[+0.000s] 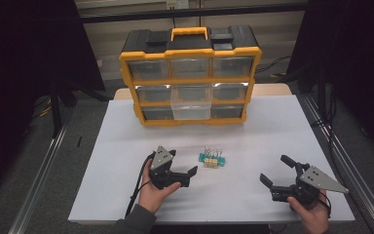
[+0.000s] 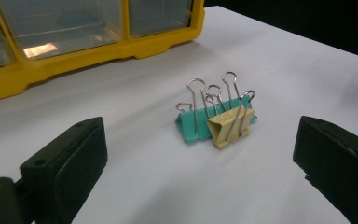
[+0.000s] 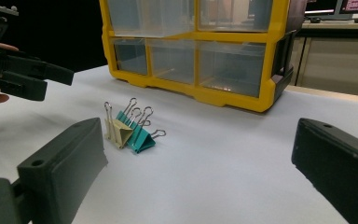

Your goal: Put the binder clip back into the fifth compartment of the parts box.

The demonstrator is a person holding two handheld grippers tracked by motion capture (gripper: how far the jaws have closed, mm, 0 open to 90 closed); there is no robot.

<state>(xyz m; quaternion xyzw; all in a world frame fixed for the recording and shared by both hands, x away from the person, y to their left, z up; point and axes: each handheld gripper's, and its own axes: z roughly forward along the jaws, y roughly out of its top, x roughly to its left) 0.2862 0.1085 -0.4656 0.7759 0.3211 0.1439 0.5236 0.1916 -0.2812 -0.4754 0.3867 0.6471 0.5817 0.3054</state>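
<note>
The binder clips (image 1: 212,159) sit in a small huddle at the centre of the high view, low of the middle, on the white table top (image 1: 126,146); in the left gripper view they resolve into a teal clip (image 2: 193,122) with a smaller cream clip (image 2: 228,126) leaning against its front, wire handles standing up. The left gripper (image 1: 182,176) lies just beside them at lower centre-left of the high view, jaws spread wide and empty, the clips framed between them in its own view; the right gripper (image 1: 278,171) waits at lower right, well apart from the clips, its jaws likewise wide and holding nothing. At the top centre stands the yellow-and-black drawer organiser (image 1: 190,73); its middle drawer (image 1: 191,103) is pulled out toward the clips, and seems empty, though the clear plastic makes that hard to judge. By this layout the work looks barely begun: a drawer is open and ready, yet no clip has been gripped or lifted; what remains, as I judge it, is to close on the clips, carry them up-frame to the open drawer, release them, and probably push the drawer shut.
</note>
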